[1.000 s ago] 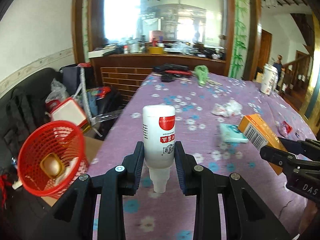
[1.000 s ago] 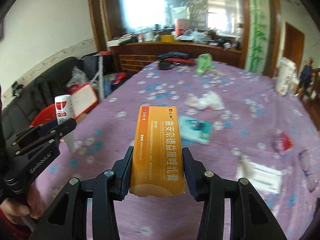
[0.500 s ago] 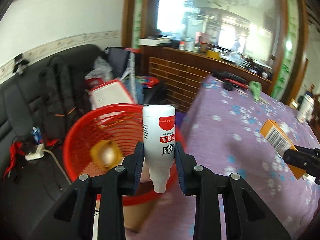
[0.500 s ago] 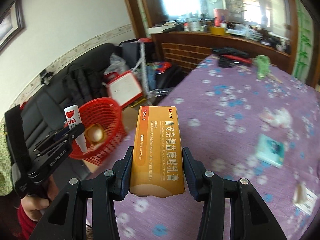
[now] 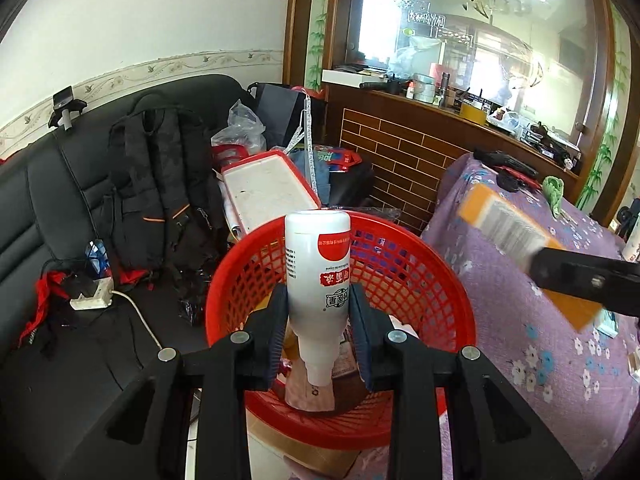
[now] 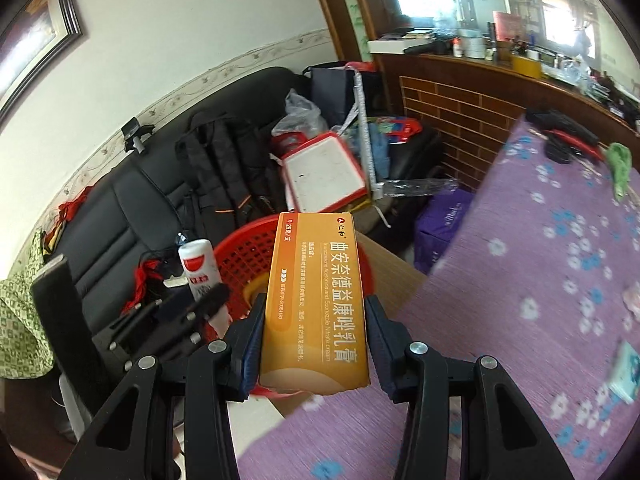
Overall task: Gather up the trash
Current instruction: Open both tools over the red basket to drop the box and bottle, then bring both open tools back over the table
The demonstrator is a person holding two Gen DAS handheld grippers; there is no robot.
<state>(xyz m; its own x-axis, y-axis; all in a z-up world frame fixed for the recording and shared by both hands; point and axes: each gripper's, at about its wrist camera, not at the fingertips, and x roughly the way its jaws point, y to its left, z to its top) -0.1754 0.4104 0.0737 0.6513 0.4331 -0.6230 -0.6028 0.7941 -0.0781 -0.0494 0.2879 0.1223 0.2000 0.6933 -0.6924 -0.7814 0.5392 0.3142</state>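
While over red basket, white bottle clamped in left tool.

The right claw grips an orange box past the table's edge, before a red basket.

Place: I see a lived-in home, living and dining room | Signs: black leather sofa with backpack on it | wall with flowered border | surface under purple flowered cloth | wooden brick-pattern counter full of household things | framed picture
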